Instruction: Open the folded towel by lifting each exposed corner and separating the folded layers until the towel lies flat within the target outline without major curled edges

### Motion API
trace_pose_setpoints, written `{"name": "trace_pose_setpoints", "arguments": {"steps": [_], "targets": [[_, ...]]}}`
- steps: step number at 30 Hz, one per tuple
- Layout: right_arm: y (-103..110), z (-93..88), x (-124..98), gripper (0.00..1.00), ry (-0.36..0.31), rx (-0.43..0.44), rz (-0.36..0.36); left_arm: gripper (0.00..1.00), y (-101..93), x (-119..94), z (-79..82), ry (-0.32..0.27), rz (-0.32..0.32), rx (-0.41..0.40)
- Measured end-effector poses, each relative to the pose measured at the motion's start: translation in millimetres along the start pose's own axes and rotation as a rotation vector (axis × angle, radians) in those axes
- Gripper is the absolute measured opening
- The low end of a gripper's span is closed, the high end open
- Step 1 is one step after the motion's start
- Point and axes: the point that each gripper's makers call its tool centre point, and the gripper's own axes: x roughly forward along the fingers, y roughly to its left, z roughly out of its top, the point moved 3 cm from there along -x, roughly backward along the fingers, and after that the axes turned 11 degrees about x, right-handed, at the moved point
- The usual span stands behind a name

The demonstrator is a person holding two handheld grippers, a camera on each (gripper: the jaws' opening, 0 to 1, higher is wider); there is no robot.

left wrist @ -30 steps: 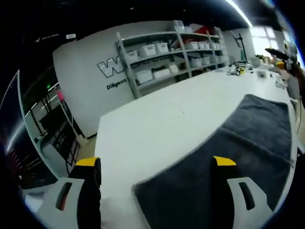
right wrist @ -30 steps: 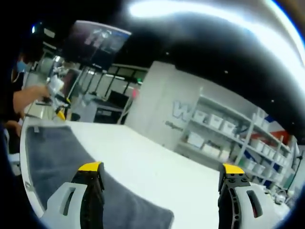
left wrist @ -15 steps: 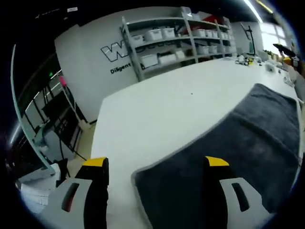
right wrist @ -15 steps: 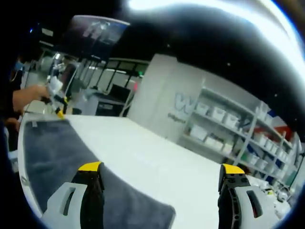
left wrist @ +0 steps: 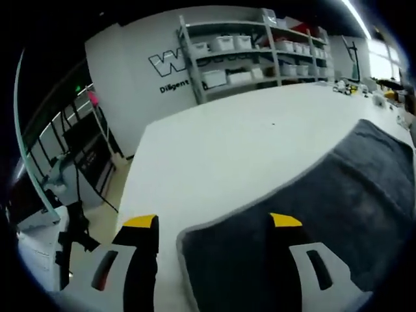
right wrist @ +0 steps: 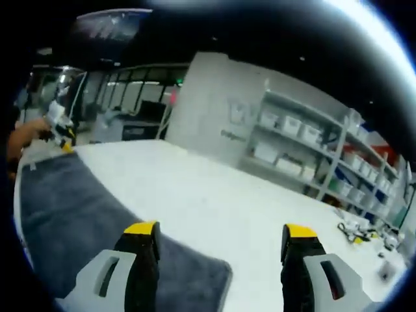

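A dark grey towel (left wrist: 312, 221) is laid on a big white table (left wrist: 214, 149). In the left gripper view, the towel is spread from the bottom middle up to the right, and one rounded corner is seen low down between the two jaws. The left gripper (left wrist: 213, 222) is held low and close above this corner, with its yellow-tipped jaws spread wide apart and nothing gripped. One jaw is over the bare table and the other is over the towel.

In the right gripper view, the towel (right wrist: 71, 221) is seen on the left, with another corner near the bottom middle. The right gripper (right wrist: 221, 229) is also held wide apart with nothing in it, above that corner.

Grey shelves (left wrist: 260, 52) with white boxes are lined up by the far wall.
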Motion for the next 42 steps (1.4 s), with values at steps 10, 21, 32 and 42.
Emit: {"name": "trace_pose_setpoints", "arguments": {"steps": [10,21,32,42], "targets": [[-25,-40.1,40,0.50,0.120,0.097,-0.019,0.54,9.1,11,-13.2,0.018,-0.012,-0.052],[-23,-82.5,62,0.47,0.215,0.104,-0.021,0.44,24.7,26,-34.0,0.039,0.010,-0.140],[-20,-106.2,71,0.40,0.288,0.162,0.010,0.35,37.5,37,-46.7,0.058,0.000,-0.191],[-26,-116.9,79,0.27,0.308,0.193,0.018,0.25,43.9,53,-48.7,0.078,-0.011,-0.181]]}}
